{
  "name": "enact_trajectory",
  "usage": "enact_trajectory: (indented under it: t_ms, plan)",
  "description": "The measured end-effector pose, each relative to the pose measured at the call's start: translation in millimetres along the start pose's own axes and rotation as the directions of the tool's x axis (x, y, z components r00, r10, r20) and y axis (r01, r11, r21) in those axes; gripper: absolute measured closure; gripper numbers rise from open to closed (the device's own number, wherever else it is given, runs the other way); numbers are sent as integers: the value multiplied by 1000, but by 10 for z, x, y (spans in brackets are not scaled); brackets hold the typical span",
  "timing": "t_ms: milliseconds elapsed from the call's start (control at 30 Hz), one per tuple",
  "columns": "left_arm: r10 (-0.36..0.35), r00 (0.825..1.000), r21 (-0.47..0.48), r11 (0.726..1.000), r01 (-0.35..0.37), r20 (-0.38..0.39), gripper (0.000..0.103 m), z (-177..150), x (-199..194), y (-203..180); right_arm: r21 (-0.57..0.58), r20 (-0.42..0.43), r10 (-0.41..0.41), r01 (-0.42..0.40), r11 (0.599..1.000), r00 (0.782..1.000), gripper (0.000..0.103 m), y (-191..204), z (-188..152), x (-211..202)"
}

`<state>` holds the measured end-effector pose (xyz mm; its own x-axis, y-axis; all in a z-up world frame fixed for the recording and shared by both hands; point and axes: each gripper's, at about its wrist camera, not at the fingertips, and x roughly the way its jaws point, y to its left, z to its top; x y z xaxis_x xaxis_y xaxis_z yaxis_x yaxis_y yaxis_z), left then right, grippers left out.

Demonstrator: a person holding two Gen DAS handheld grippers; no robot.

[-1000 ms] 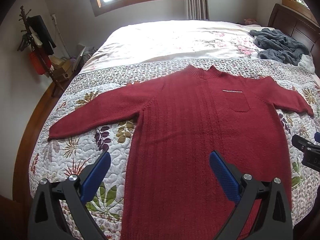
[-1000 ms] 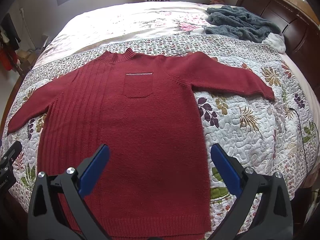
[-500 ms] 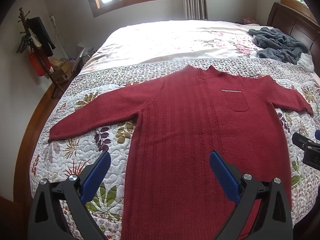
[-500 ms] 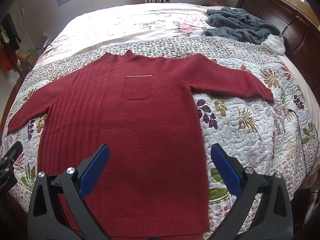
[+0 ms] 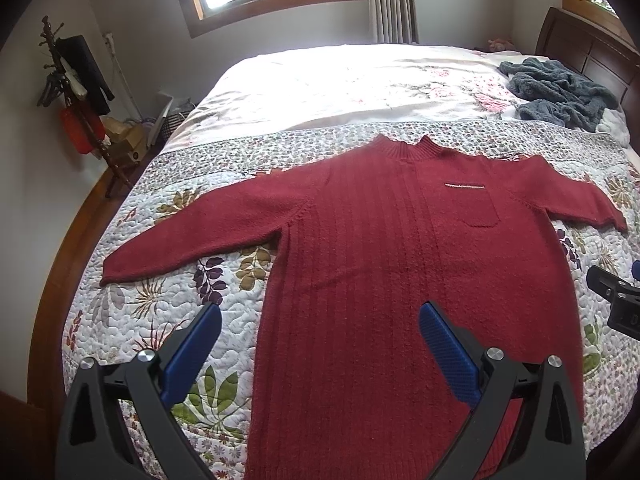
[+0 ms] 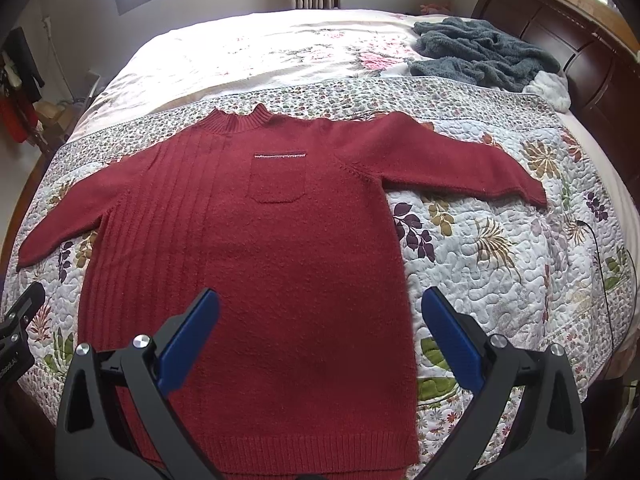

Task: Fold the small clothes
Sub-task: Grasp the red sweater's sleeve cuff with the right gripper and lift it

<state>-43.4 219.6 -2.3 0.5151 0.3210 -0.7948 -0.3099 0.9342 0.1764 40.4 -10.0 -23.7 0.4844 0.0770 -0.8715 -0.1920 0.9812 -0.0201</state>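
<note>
Little has changed since the earlier frames: the red sweater (image 6: 256,264) still lies flat, sleeves spread, on the near part of the bed's floral quilt (image 6: 500,264). The left tongs (image 5: 320,344) and right tongs (image 6: 320,328) stay spread wide, empty, above its hem. A grey blanket (image 6: 480,52) sits far right by the dark headboard (image 6: 600,64).

Left gripper (image 5: 320,328): jaws spread wide, blue pads at 8 and 4 o'clock of its own view, nothing between them. Right gripper (image 6: 320,320): same wide spread, empty, visible from the left view's 3 o'clock edge.
</note>
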Motion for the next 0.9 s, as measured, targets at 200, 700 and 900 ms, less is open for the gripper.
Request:
enact_trajectory:
  t_ms: [200, 700, 900]
  plan:
    - [-32, 999, -19, 999, 31, -26, 4, 95, 220, -20, 96, -54, 89, -84, 992, 995, 4, -354, 119, 257]
    - [-9, 1000, -64, 998, 10, 12, 4, 1094, 1039, -703, 451, -270, 3, 124, 884, 963, 7, -2994, 904, 1771]
    - [-19, 1000, -39, 999, 18, -7, 4, 1192, 1269, -921, 576, -270, 142, 41, 816, 952, 33, -3308, 973, 2187]
